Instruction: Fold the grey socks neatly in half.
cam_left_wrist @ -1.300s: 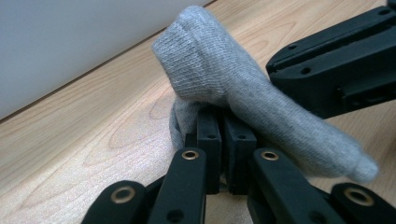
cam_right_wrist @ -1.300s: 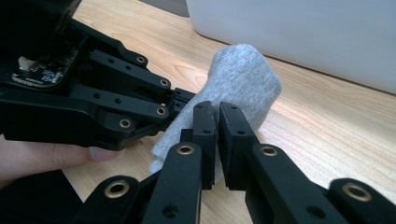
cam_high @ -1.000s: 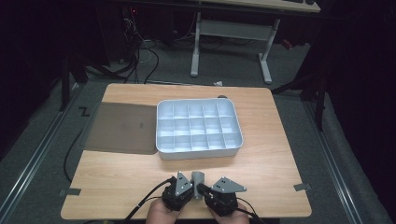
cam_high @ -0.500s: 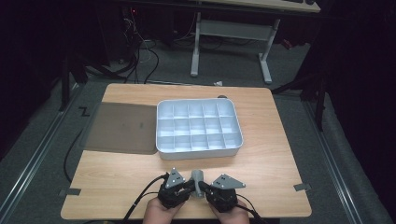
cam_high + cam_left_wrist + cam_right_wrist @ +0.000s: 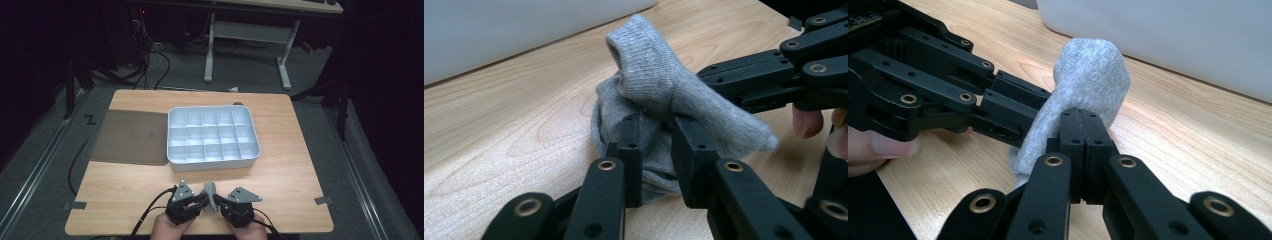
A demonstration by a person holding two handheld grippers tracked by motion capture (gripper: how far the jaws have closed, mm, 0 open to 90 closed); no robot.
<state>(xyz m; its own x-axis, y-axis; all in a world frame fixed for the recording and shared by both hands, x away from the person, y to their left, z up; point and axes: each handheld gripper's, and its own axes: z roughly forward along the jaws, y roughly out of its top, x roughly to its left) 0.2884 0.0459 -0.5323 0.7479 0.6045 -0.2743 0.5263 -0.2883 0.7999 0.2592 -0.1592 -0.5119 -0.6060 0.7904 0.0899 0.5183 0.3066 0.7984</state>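
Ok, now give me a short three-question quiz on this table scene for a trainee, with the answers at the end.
1. Multiple choice: what is pinched by the right gripper? A) grey sock B) sponge C) cable
2. True or false: the white tray has items in its compartments.
3. Fill in: in the high view, the dark mat lies to the tray's ___.
Key: 1 A; 2 false, the compartments are empty; 3 left.
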